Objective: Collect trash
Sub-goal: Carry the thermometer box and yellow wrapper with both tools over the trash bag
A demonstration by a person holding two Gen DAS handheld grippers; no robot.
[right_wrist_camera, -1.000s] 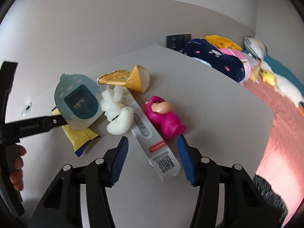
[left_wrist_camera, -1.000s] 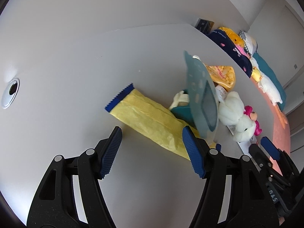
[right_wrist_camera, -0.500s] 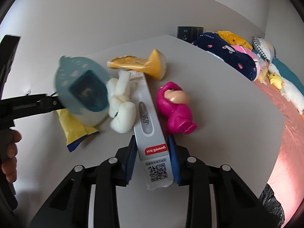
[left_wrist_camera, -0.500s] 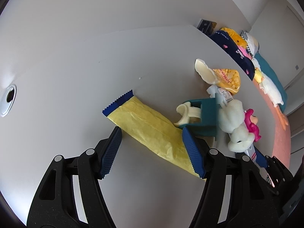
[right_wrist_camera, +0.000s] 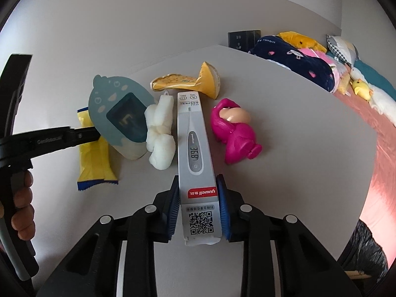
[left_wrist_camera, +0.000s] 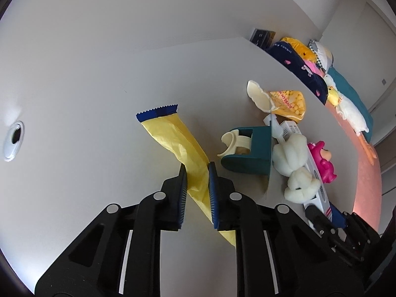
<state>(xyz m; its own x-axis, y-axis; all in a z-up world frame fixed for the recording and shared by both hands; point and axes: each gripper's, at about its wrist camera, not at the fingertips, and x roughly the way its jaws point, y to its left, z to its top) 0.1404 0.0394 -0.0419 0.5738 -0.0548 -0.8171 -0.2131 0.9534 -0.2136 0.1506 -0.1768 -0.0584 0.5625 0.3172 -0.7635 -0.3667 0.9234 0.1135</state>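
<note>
Both tools clamping trash on a pale grey table

Beyond the table [left_wrist_camera: 99,79], a bed [right_wrist_camera: 378,113] is carrying plush toys. Left tool [left_wrist_camera: 196,173], just closed, is pinching the crinkled yellow wrapper [left_wrist_camera: 173,136] left of the teal box [left_wrist_camera: 257,148]; right tool [right_wrist_camera: 198,195] is squeezing the white thermometer box [right_wrist_camera: 194,148] right of it.

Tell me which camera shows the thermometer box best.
The right wrist view: the thermometer box lies lengthwise up the frame, printed face, thermometer picture and code all legible, its near end clamped in the right gripper. The left wrist view shows only a strip of it behind the white plush toy.
</note>
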